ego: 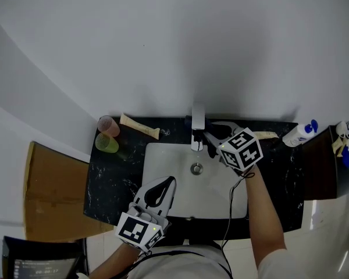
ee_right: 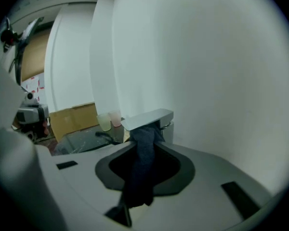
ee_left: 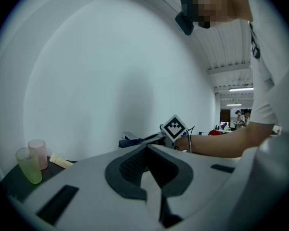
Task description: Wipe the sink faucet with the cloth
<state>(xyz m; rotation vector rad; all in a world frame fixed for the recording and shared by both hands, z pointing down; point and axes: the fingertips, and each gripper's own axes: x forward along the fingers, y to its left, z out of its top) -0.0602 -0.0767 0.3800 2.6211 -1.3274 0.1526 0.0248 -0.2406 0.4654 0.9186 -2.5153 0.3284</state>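
Arm stretched forward, right tongs (ee_right: 147, 129) clamp the cloth (ee_right: 142, 165) at the faucet (ee_right: 149, 118); left tongs (ego: 170, 181) hover closed over the sink (ego: 163, 158).

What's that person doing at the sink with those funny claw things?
A person is cleaning a faucet. The right gripper is shut on a dark cloth and holds it up against the faucet's spout. The left gripper is shut, with nothing in it, and hangs over the near side of the white sink.
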